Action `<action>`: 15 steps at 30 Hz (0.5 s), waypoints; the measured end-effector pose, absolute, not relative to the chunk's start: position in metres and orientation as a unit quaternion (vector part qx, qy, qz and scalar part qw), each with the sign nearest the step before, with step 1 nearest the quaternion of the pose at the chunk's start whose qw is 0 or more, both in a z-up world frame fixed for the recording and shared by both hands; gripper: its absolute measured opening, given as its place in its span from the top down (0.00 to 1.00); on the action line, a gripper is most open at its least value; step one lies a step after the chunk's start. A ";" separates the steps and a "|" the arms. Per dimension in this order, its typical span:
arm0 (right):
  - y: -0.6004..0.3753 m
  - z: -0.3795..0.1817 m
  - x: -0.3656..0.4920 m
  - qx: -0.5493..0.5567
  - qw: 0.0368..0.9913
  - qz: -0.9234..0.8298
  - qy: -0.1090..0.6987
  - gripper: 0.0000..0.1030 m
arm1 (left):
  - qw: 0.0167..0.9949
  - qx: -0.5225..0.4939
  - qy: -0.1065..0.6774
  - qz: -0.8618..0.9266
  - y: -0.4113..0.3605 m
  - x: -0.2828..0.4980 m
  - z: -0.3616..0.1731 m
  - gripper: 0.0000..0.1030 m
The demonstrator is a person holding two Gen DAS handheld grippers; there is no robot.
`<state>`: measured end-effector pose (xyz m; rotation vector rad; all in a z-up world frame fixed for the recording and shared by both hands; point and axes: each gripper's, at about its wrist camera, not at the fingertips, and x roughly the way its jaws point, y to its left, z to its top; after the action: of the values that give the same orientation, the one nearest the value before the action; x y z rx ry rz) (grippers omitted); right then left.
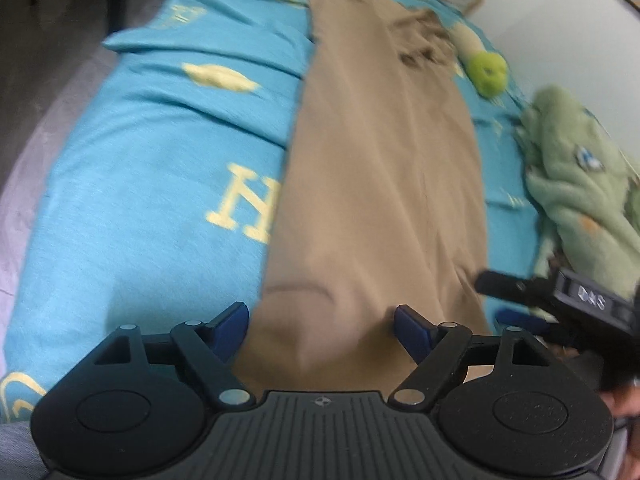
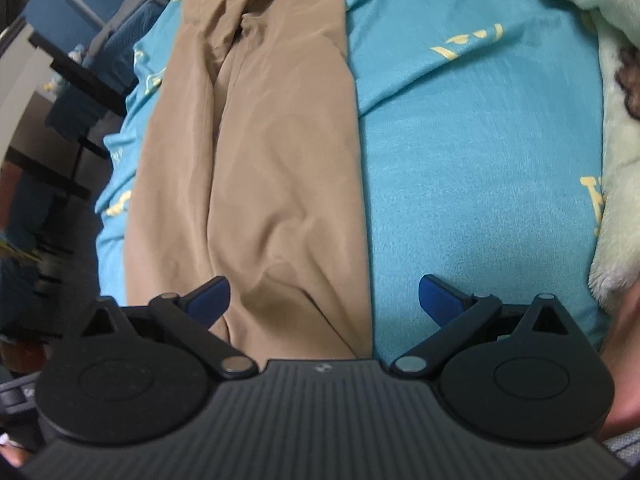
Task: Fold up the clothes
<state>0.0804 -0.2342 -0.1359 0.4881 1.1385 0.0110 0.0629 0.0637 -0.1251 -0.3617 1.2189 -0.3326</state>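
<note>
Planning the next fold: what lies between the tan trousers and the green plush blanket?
In the left wrist view, only bare teal sheet separates the trousers from the blanket; the right gripper reaches in near the bottom.

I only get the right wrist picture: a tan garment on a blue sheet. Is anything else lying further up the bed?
Observer: Yes. A lime-green round thing lies on the sheet beside the garment's far end, near the wall.
Operator: Where is the other claw?
Observer: The left claw is open above the garment's near end, with cloth showing between its fingertips.
Operator: Are the two claws close together?
Observer: In the left view, the right claw comes in just to the right, at the garment's edge.
</note>
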 end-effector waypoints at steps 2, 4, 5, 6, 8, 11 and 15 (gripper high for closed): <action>-0.231 -0.135 0.079 0.219 0.816 0.006 0.535 0.01 | 0.789 -0.160 0.570 -0.164 0.061 0.061 -0.125 0.22; -0.227 -0.133 0.077 0.205 0.821 0.007 0.533 0.01 | 0.788 -0.158 0.571 -0.167 0.058 0.057 -0.126 0.23; -0.226 -0.132 0.077 0.201 0.822 0.007 0.533 0.01 | 0.787 -0.157 0.572 -0.169 0.057 0.054 -0.126 0.25; -0.224 -0.132 0.077 0.198 0.823 0.007 0.532 0.01 | 0.787 -0.155 0.573 -0.170 0.057 0.052 -0.125 0.27; -0.221 -0.131 0.077 0.192 0.825 0.008 0.531 0.01 | 0.784 -0.153 0.576 -0.174 0.056 0.047 -0.128 0.30; -0.217 -0.129 0.077 0.183 0.828 0.009 0.530 0.01 | 0.778 -0.152 0.581 -0.186 0.053 0.042 -0.129 0.37; -0.215 -0.130 0.078 0.183 0.825 0.013 0.534 0.01 | 0.780 -0.137 0.583 -0.181 0.044 0.038 -0.129 0.49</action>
<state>0.0775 -0.2153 -0.1302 0.3880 1.1349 0.0269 0.0377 0.0441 -0.1293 -0.2968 1.2599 -0.3912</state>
